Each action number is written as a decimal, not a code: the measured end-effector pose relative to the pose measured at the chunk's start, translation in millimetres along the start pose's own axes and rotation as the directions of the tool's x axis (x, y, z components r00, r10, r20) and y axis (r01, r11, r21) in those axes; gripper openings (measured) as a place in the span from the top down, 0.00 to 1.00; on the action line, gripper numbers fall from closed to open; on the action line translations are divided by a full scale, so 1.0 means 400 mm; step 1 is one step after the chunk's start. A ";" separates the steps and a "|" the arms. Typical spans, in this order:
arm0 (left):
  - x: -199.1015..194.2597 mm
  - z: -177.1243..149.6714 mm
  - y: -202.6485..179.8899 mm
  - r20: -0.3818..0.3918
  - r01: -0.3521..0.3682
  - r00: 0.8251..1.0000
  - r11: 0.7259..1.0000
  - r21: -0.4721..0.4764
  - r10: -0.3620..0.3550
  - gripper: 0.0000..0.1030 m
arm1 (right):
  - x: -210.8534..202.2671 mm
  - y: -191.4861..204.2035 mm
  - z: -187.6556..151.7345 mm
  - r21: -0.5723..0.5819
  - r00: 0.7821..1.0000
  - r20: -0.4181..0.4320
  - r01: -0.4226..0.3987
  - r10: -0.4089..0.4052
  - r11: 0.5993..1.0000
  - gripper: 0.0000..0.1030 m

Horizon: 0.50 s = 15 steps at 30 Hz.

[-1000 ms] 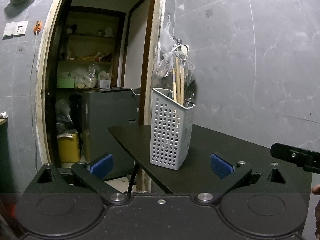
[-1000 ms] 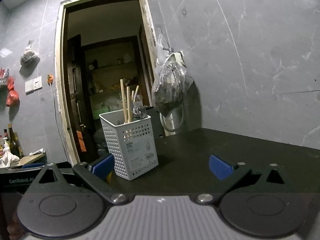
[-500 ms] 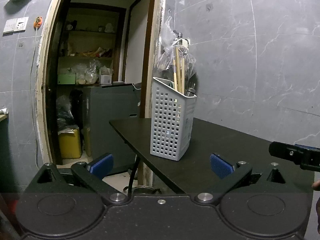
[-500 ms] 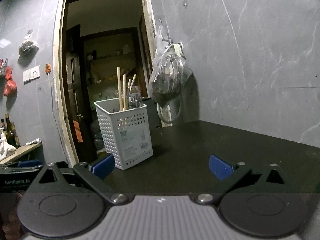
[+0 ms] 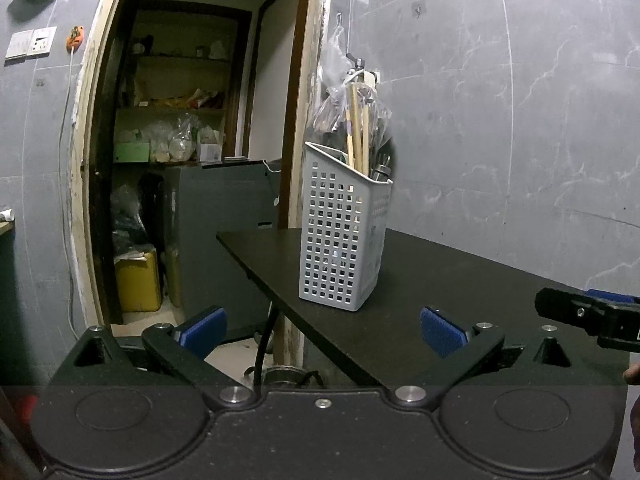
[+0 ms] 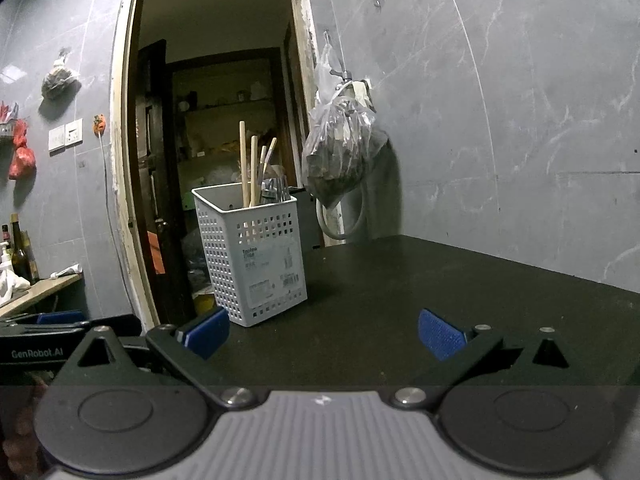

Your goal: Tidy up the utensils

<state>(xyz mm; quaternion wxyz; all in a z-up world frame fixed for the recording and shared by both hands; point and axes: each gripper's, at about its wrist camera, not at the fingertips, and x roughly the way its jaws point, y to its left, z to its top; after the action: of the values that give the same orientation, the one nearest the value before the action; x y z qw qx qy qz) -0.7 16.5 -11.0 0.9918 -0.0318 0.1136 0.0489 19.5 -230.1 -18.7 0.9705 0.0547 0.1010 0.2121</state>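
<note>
A white perforated utensil basket [image 5: 344, 232] [image 6: 254, 254] stands upright near the left end of a black table [image 5: 460, 280] [image 6: 440, 288]. Wooden chopsticks [image 6: 248, 170] [image 5: 357, 128] and metal utensils [image 6: 274, 192] stick up out of it. My left gripper [image 5: 320, 330] is open with nothing between its blue pads, a short way in front of the basket. My right gripper [image 6: 322, 332] is open and empty too, over the table with the basket ahead to its left. The right gripper's finger [image 5: 588, 316] shows at the right edge of the left wrist view.
A plastic bag [image 6: 340, 156] hangs on the grey wall behind the basket. An open doorway [image 5: 192, 160] at the left leads into a storeroom with shelves and a yellow container [image 5: 138, 282]. Bottles [image 6: 18, 248] stand on a ledge at far left.
Both views have shifted slightly, so the basket sits a little differently in each; both grippers stay open and empty, and the basket itself has not moved.
</note>
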 end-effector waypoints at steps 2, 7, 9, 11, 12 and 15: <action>0.000 -0.001 -0.001 0.000 0.000 1.000 1.000 -0.001 0.000 0.01 | 0.001 0.001 -0.001 0.001 1.000 -0.004 0.002 -0.002 1.000 0.00; 0.005 -0.004 -0.001 -0.007 0.000 1.000 1.000 0.000 0.000 0.01 | 0.001 -0.001 -0.005 0.002 1.000 -0.007 0.004 -0.004 1.000 0.00; 0.005 -0.007 -0.002 -0.010 0.000 1.000 1.000 0.000 0.000 0.01 | 0.001 -0.001 -0.005 0.001 1.000 -0.008 0.005 -0.005 1.000 0.00; 0.008 -0.008 -0.001 -0.012 0.000 1.000 1.000 -0.001 0.000 0.01 | 0.004 -0.001 -0.005 0.003 1.000 -0.009 0.006 -0.006 1.000 0.00; 0.007 -0.009 0.000 -0.014 0.000 1.000 1.000 -0.002 0.000 0.01 | 0.004 -0.003 -0.006 0.004 1.000 -0.010 0.008 -0.008 1.000 0.00; 0.007 -0.009 0.000 -0.014 0.000 1.000 1.000 -0.002 0.000 0.01 | 0.008 -0.005 -0.007 0.009 1.000 -0.013 0.005 -0.005 1.000 0.00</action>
<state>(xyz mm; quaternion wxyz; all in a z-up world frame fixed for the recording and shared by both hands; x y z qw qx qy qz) 1.4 16.6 -15.4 0.9910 -0.0332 0.1204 0.0487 22.5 -230.2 -22.1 0.9701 0.0577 0.1083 0.2095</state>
